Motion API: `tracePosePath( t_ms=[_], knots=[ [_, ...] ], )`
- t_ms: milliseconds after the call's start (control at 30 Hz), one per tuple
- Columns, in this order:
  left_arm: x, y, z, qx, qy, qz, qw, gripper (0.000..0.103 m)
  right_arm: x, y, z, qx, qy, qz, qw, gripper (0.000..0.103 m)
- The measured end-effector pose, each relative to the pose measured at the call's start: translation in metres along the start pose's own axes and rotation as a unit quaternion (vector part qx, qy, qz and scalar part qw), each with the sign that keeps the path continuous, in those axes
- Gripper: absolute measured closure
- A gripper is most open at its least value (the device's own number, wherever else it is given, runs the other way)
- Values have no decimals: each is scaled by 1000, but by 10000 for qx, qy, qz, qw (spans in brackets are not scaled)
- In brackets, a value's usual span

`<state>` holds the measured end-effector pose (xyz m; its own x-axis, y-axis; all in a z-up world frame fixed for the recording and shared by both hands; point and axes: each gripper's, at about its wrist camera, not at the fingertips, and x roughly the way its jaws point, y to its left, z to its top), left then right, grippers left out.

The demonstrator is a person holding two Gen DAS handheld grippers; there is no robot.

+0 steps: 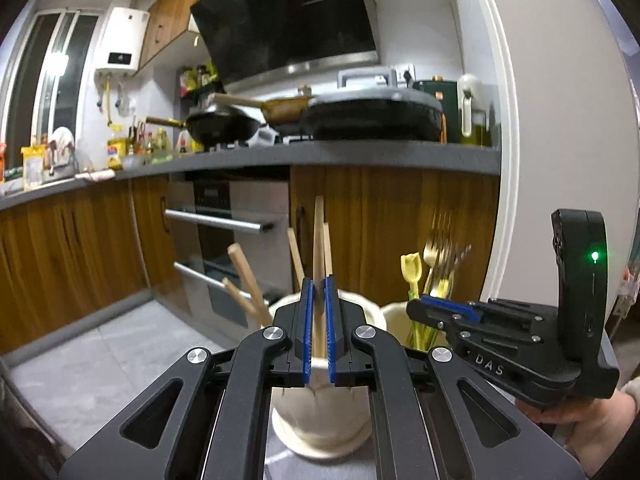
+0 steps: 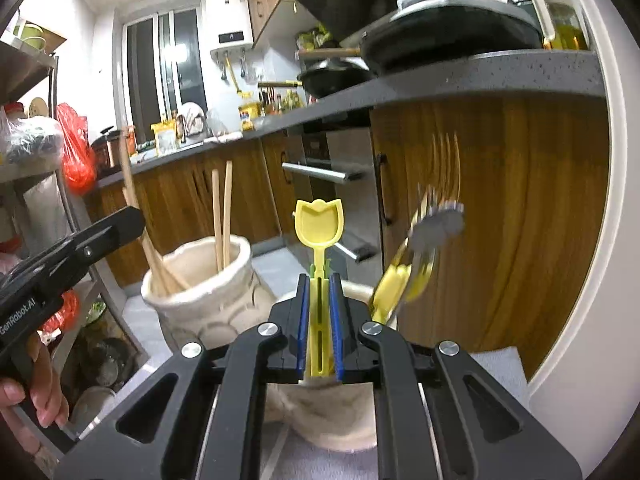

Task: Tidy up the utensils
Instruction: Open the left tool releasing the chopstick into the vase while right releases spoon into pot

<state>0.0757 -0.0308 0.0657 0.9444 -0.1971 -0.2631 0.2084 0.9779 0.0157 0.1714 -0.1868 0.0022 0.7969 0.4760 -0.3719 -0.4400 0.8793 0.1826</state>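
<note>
Low in the frame, the left gripper (image 1: 318,320) is clamped on an upright wooden chopstick (image 1: 319,240) directly over the cream holder (image 1: 320,420) beneath it; the right gripper (image 2: 320,320) (seen at lower centre of its own view) grasps a yellow tulip-shaped spoon (image 2: 319,224), long axis vertical, above the second holder (image 2: 320,412).

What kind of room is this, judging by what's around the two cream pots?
A home kitchen, most likely: pans on a stove under a black range hood, a grey countertop over wooden cabinets, and a built-in oven.
</note>
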Motion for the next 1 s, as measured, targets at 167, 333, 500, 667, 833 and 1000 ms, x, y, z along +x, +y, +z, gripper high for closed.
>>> tracePosePath(
  t_ms=[167,333,500,667,833,1000],
  knots=[
    [6,-3,-7,21,215,-74,9997,96,-5,2,-5,-7,3,-28,10000,92],
    [2,-7,-10,80,200,-90,9997,85,-13,2,-8,-17,-46,-44,10000,78],
    [-13,-3,-12,-45,124,-99,9999,69,-36,3,-17,-21,-208,-59,9998,70],
    [-32,0,-23,-258,195,-147,9994,61,-54,11,-34,-179,-6,-32,9998,67],
    [-43,-10,-51,-137,464,-25,9988,43,-66,21,-55,-446,141,-250,9986,53],
    [-52,-6,-66,-268,295,290,9988,17,-79,18,-59,-505,-122,-541,9972,26]
  ],
)
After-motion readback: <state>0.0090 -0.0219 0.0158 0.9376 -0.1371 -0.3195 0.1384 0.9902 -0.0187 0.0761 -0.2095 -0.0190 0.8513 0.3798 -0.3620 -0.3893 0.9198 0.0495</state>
